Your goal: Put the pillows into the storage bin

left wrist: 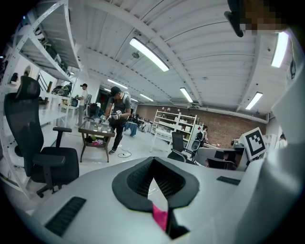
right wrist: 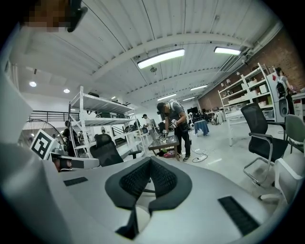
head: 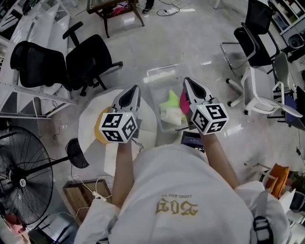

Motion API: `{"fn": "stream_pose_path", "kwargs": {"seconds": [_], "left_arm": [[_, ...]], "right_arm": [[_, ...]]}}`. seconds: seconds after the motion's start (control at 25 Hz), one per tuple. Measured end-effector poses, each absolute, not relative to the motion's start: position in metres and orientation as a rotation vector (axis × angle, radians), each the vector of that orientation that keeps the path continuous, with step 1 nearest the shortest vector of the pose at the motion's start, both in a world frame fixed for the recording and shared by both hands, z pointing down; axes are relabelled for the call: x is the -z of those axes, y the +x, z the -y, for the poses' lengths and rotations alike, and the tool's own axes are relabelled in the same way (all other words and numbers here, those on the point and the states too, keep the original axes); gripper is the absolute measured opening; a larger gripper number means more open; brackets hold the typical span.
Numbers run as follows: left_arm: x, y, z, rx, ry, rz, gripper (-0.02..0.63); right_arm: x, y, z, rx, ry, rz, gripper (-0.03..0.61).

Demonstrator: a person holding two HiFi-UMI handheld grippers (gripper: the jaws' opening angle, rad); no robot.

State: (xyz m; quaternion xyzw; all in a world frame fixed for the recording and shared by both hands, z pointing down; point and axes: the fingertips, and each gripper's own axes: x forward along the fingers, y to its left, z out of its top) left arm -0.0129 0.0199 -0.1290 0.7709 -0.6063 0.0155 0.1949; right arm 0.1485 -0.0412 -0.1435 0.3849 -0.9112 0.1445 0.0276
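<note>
A clear storage bin (head: 161, 75) stands on the floor in front of me. Inside it lie a green pillow (head: 169, 101), a pink pillow (head: 183, 103) and a cream pillow (head: 169, 117). A yellow pillow (head: 98, 132) rests on the white round table (head: 89, 114), partly hidden by the left gripper's marker cube. My left gripper (head: 135, 88) is held above the table's right edge, beside the bin, shut and empty (left wrist: 153, 162). My right gripper (head: 187, 81) hovers over the bin's right side, also shut on nothing (right wrist: 150, 160). Both point nearly level.
Two black office chairs (head: 88, 59) stand at the left, white and black chairs (head: 259, 90) at the right. A floor fan (head: 21, 181) is at the lower left. A dark item (head: 192, 139) lies by the bin. A person (right wrist: 176, 121) works at a low table (head: 114, 9) farther off.
</note>
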Motion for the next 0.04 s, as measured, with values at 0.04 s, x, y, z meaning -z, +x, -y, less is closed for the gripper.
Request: {"fn": "stream_pose_path", "kwargs": {"seconds": [0.04], "left_arm": [[0.1295,-0.0125,-0.0192,-0.040,2.162,1.700,0.014]], "right_arm": [[0.1434,0.1488,0.0421,-0.445,1.187,2.814,0.012]]}}
